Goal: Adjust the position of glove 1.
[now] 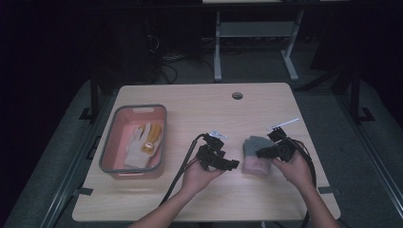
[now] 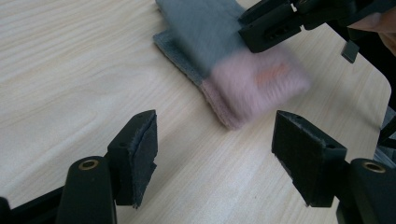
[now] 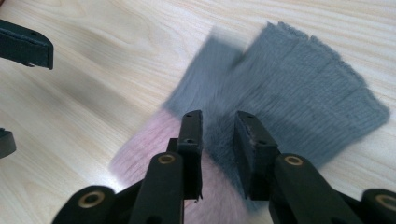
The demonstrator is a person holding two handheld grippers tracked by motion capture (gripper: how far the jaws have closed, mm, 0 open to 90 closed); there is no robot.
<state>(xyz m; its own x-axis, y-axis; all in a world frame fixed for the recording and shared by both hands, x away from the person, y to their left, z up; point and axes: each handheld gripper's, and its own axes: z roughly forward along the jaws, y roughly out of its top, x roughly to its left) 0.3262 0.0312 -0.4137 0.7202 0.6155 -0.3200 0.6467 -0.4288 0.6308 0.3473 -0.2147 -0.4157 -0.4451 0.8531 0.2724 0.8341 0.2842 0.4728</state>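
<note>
Your left gripper (image 2: 215, 154) sits with jaws wide apart, nothing between them, while your right gripper (image 3: 218, 140) has its jaws slightly apart over the fuzzy grey-and-pink knitted glove (image 1: 255, 154) lying on the worktop; one white-and-yellow work glove (image 1: 142, 145) already sits in the pink plastic bin (image 1: 110, 142), so the knitted one's left, I'd guess

A knitted grey-and-pink glove (image 3: 261, 107) lies flat on the wooden surface (image 3: 93, 93), directly under the right tool (image 3: 218, 135), grey cuff end away from it, pink end toward it. It looks blurred.
</note>
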